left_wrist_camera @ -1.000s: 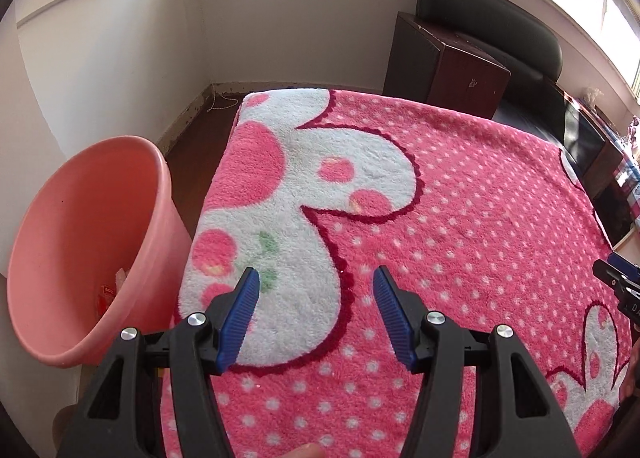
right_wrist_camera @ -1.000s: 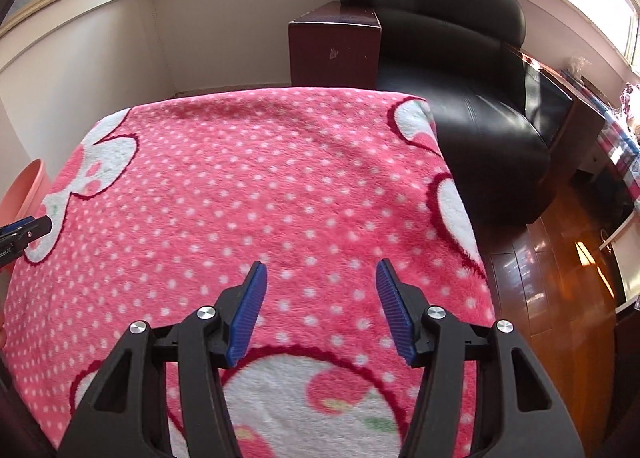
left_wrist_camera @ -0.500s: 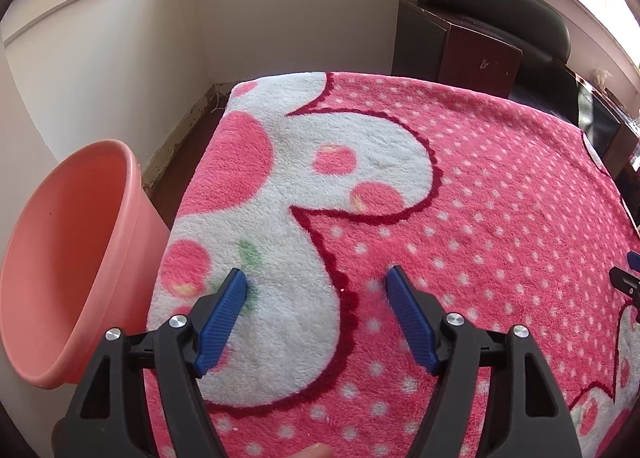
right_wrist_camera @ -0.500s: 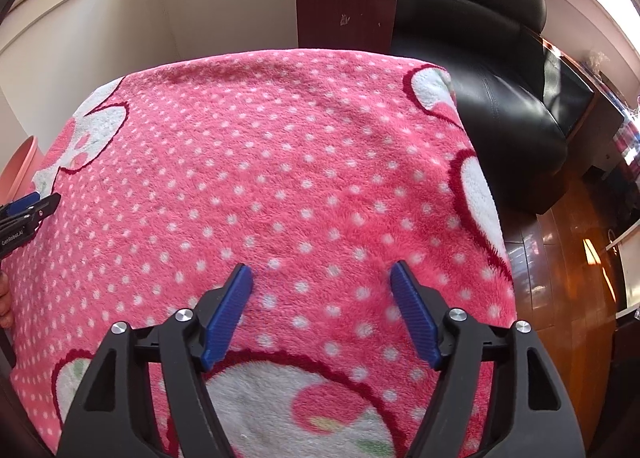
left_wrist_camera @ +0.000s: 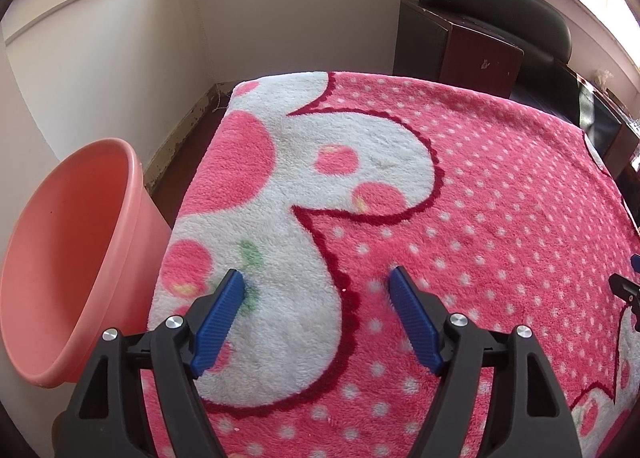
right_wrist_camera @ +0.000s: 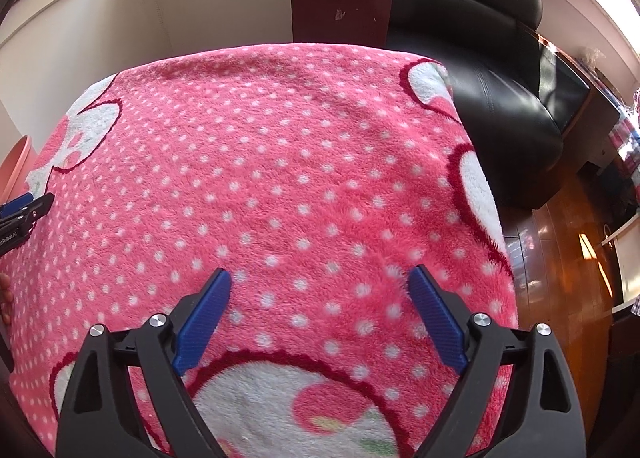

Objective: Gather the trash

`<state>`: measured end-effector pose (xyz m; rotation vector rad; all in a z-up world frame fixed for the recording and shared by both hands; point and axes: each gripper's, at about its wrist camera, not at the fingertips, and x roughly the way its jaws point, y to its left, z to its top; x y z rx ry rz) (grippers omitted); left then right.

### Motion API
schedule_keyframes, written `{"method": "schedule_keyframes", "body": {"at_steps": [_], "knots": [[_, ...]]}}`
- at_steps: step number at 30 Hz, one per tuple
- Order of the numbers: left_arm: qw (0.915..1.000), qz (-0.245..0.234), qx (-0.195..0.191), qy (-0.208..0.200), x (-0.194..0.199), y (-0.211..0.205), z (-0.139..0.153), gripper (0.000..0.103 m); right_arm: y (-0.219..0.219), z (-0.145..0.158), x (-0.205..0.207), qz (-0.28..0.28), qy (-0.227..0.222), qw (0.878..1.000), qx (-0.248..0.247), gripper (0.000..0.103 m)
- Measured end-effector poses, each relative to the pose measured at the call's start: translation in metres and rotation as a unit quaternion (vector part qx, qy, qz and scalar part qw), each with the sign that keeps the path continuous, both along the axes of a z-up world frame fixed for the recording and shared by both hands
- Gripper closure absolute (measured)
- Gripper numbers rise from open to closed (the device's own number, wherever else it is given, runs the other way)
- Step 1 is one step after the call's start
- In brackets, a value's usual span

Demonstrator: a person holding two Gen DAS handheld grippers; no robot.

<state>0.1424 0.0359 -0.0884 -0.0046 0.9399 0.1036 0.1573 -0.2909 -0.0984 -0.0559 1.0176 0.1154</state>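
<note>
Left gripper [left_wrist_camera: 316,278]: released, jaws wide apart, nothing between them; it hangs over the white heart pattern near the left edge of the blanket [left_wrist_camera: 480,185].
Right gripper [right_wrist_camera: 320,278]: released too, empty, over the dotted middle of the blanket, toward the near edge.
Trash: no piece of trash shows on the blanket in either view. I cannot tell if some is inside the bin, because its bottom is hidden.
Bin [left_wrist_camera: 72,258]: pink, round, it stands just beside the left edge of the blanket, against the wall.
Progress: my judgement is that the collecting is finished or almost finished, since the visible surface carries nothing to pick and both grippers are free. What may be left is only to check the parts outside the pictures.
Left view only: most of the bin, its inner wall, and the far left corner of the blanket.
Right view only: the right edge of the blanket, the black armchair [right_wrist_camera: 492,97], the wooden floor [right_wrist_camera: 560,258]; the bin is only a thin pink strip at the left border there.
</note>
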Motion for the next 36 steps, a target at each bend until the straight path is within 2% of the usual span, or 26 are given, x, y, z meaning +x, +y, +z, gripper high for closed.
{"method": "schedule_keyframes", "body": {"at_steps": [6,11,36], "knots": [[1.0,0.0,0.0,0.0,0.0,0.0001,-0.0002,0.029,0.0012,-0.0031,0.0039,-0.007,0.001,1.0,-0.003,0.004],[1.0,0.0,0.0,0.0,0.0004,0.0002,-0.0004,0.028,0.0044,-0.0046,0.0072,-0.017,-0.012,1.0,-0.004,0.003],[1.0,0.0,0.0,0.0,0.0006,0.0004,-0.0009,0.028,0.0041,-0.0046,0.0067,-0.018,-0.012,1.0,-0.004,0.003]]}}
